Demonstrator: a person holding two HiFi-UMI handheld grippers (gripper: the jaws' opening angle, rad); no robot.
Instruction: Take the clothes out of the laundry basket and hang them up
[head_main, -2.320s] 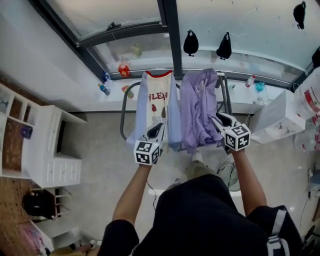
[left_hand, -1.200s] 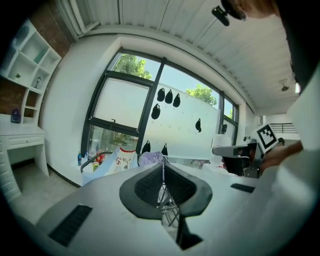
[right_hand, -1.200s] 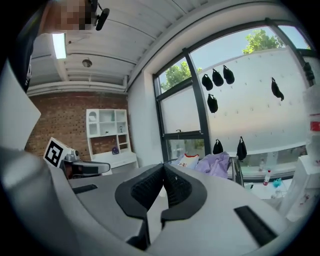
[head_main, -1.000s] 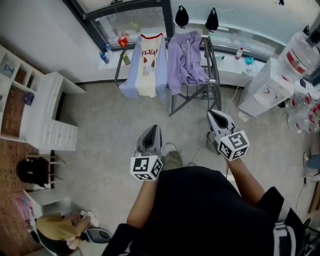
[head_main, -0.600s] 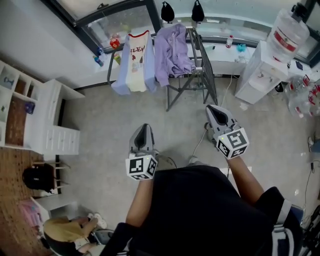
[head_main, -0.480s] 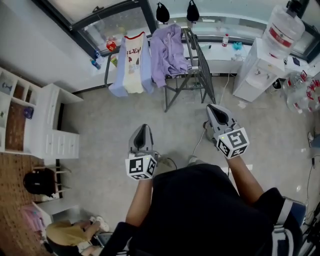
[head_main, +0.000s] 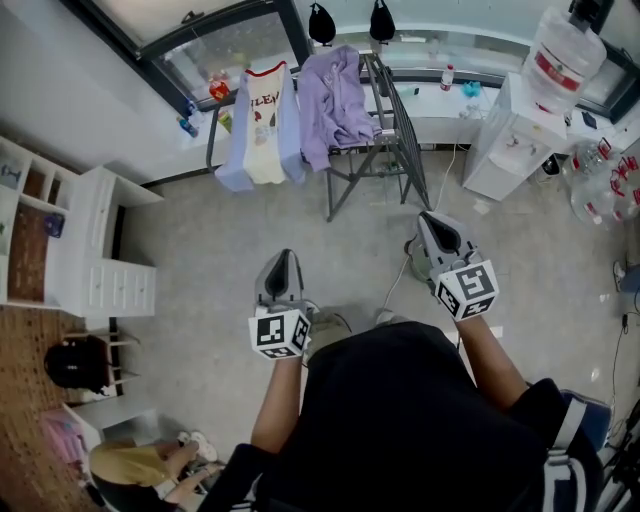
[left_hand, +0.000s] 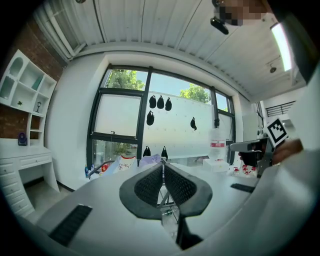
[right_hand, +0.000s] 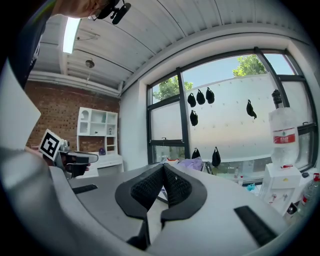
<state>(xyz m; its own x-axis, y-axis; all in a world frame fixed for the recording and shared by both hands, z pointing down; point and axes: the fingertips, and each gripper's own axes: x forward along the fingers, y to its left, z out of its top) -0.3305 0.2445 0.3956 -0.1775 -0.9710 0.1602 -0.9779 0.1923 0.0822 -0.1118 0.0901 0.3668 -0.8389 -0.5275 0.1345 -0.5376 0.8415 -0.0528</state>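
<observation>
A metal drying rack stands by the window, far ahead of both grippers. Over it hang a cream shirt with pale blue sleeves and a lavender garment. My left gripper is held out over the bare floor, shut and empty. My right gripper is level with it on the right, also shut with nothing in it. In the left gripper view the pads meet, and the hung clothes show small beyond them. The right gripper view shows its pads touching, with the lavender garment behind. I cannot make out a laundry basket.
A white drawer and shelf unit lines the left wall. On the right stands a white water dispenser with a big bottle. A cable trails on the floor. A crouching person and a black bag are at lower left.
Both grippers have come away from the hung clothes and I have backed off from the rack, which now sits small at the top. The jaws have stayed shut throughout.
</observation>
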